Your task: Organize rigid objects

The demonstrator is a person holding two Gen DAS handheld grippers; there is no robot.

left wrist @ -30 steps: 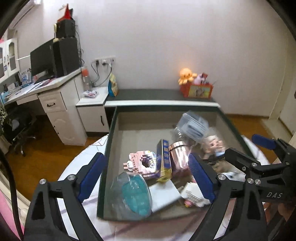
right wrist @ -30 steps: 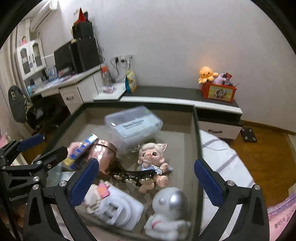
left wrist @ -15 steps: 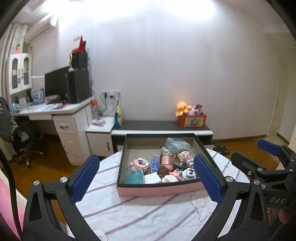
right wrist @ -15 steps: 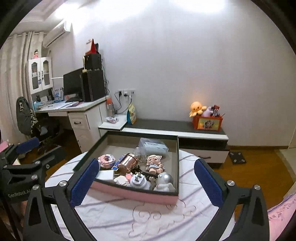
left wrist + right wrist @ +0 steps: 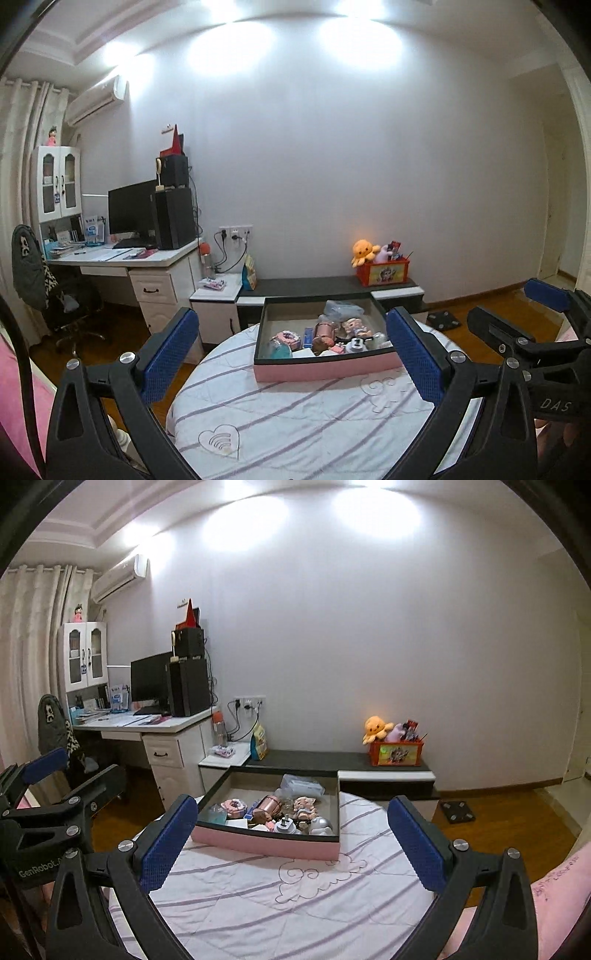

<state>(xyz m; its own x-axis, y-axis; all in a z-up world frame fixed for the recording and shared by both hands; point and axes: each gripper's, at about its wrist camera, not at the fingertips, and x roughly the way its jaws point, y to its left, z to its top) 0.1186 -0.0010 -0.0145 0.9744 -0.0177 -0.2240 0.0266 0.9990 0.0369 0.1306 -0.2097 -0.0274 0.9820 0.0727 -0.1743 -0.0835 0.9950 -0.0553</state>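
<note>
Both grippers pulled back from tray (image 5: 325, 369) | left gripper (image 5: 293, 354), right gripper (image 5: 291, 838) fingers wide, empty | sorting unstarted or finished.

I see the pink box (image 5: 325, 368) with dark inner walls sitting on the round tabletop's striped cloth, open on top and crowded along its near side. Inside I can pick out a clear plastic case (image 5: 301, 785) at the back, a copper-coloured cup (image 5: 269, 806) lying on its side, a pig-faced doll (image 5: 305, 806), a pink block-built figure (image 5: 233, 806), a white plug adapter (image 5: 284, 825) and a silver astronaut toy (image 5: 320, 825) at the front right corner.
</note>
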